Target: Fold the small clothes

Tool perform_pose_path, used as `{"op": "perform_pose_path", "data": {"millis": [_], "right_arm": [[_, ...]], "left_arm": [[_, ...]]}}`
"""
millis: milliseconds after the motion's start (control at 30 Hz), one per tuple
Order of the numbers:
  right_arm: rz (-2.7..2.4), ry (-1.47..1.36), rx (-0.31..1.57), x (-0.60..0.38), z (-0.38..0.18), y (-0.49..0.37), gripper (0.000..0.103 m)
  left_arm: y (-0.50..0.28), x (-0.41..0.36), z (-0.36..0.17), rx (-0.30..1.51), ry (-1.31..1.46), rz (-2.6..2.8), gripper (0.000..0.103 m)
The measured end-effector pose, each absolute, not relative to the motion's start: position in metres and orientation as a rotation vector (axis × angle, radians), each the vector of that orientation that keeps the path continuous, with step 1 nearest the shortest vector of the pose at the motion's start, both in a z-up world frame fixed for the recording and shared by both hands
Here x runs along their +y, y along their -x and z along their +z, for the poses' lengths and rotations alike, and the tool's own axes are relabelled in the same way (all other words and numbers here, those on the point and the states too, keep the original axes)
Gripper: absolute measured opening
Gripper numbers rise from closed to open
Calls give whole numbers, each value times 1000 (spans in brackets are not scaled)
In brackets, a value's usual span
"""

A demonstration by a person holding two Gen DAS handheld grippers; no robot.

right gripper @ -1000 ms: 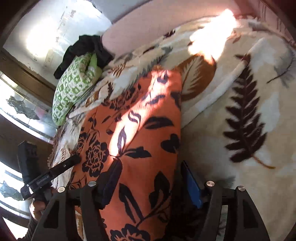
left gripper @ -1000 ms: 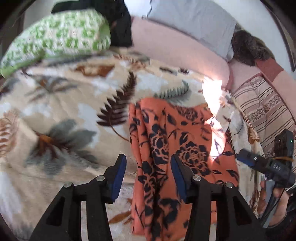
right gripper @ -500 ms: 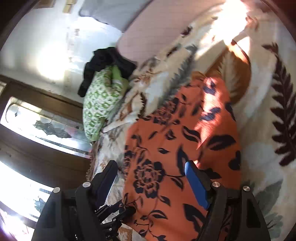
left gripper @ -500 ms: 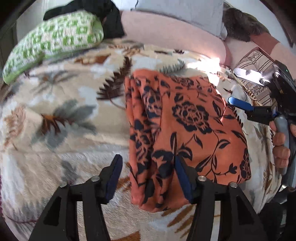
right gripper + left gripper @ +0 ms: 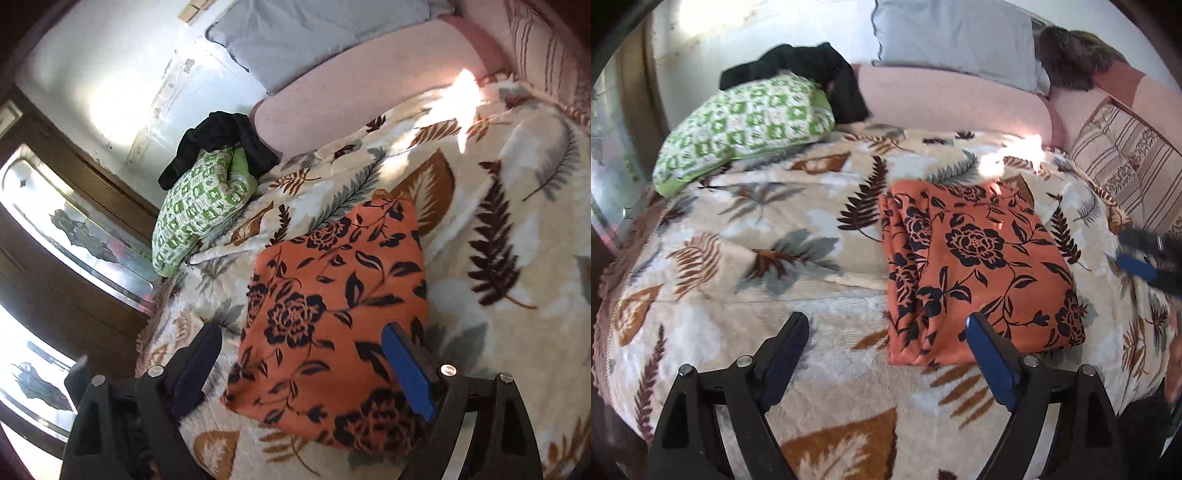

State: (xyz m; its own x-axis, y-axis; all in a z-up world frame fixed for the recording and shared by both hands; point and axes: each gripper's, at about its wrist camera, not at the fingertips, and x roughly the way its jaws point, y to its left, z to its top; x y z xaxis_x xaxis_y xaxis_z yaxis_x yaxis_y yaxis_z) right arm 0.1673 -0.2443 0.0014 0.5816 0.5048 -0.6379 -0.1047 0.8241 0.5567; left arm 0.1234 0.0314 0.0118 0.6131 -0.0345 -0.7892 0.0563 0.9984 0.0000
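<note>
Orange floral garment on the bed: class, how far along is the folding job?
Done: the orange floral garment lies as a compact folded rectangle on the leaf-print blanket. In hand: nothing; the left gripper and right gripper are both open and off the cloth. Left: perhaps the black clothing heaped on the green pillow.

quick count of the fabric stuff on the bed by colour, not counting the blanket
orange with dark flowers: 1, the folded cloth
green and white check: 1, the pillow
black: 1, the garment draped over that pillow
grey: 1, the pillow at the back
pink: 1, the long bolster
total: 5
</note>
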Motion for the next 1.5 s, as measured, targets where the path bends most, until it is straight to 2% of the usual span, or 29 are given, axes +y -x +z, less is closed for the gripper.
{"op": "perform_pose_path", "data": {"millis": [200, 233, 267, 367, 633, 1133, 1500], "right_arm": [[243, -298, 930, -237, -2, -74, 90], [231, -259, 943, -232, -3, -66, 93], [216, -209, 955, -226, -4, -59, 103], [163, -87, 956, -213, 0, -40, 103], [122, -20, 940, -198, 19, -33, 103], [106, -1, 1013, -195, -4, -61, 103], [88, 3, 996, -201, -1, -78, 103]], "left_arm": [[-87, 33, 17, 960, -3, 0, 90], [-82, 33, 18, 962, 2, -2, 90], [-77, 33, 20, 956, 7, 3, 90], [-64, 32, 26, 940, 14, 19, 90], [-48, 29, 41, 916, 23, 3, 92], [-69, 17, 38, 946, -15, 12, 92], [-86, 11, 36, 959, -36, 21, 92]]}}
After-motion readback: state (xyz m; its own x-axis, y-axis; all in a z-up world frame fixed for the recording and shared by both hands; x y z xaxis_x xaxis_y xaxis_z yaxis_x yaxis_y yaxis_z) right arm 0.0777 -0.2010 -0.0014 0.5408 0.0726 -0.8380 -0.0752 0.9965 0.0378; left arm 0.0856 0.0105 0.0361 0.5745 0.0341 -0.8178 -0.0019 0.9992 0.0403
